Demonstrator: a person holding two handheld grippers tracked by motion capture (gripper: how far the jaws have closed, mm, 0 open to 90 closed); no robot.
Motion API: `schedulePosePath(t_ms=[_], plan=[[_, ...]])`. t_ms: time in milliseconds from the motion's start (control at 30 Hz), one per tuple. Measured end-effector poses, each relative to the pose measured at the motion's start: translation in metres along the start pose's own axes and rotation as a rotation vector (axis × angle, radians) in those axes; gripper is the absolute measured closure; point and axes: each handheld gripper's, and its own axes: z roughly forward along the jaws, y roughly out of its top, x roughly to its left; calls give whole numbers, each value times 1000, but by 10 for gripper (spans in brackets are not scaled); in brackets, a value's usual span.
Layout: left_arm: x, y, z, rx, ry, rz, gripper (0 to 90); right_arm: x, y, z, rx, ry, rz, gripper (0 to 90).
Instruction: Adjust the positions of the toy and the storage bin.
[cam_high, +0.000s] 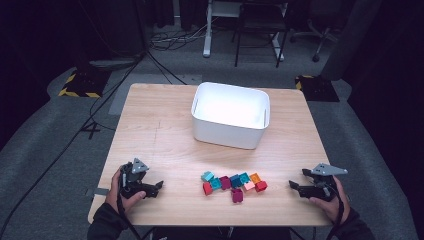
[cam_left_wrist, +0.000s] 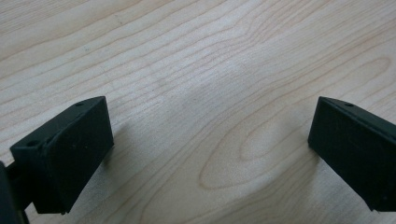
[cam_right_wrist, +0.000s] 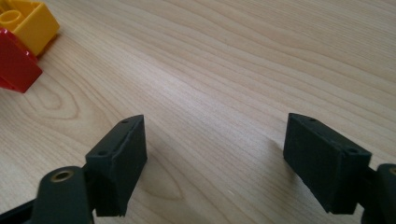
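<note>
A cluster of several small toy bricks (cam_high: 233, 183) in teal, red, magenta, blue, pink and orange lies near the table's front edge, between my two hands. A white bin (cam_high: 230, 114) stands behind them at the middle of the table. My left gripper (cam_high: 159, 186) rests at the front left, jaws open over bare wood (cam_left_wrist: 210, 140). My right gripper (cam_high: 292, 185) rests at the front right, open and holding nothing (cam_right_wrist: 215, 158). In the right gripper view a red brick (cam_right_wrist: 14, 65) and a yellow brick (cam_right_wrist: 28, 21) sit at the upper left, well clear of the jaws.
The light wooden table (cam_high: 150, 135) has bare wood to the left of the bin and around both hands. Beyond it are grey floor, cables (cam_high: 125, 75), hazard-striped pads (cam_high: 80, 85) and chair legs (cam_high: 260, 30).
</note>
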Motion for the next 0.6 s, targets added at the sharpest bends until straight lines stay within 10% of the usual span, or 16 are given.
schedulePosePath(t_ms=[600], plan=[[2,-1,-1,2,-4,2,3,2,4,5,7,14,-8,173]])
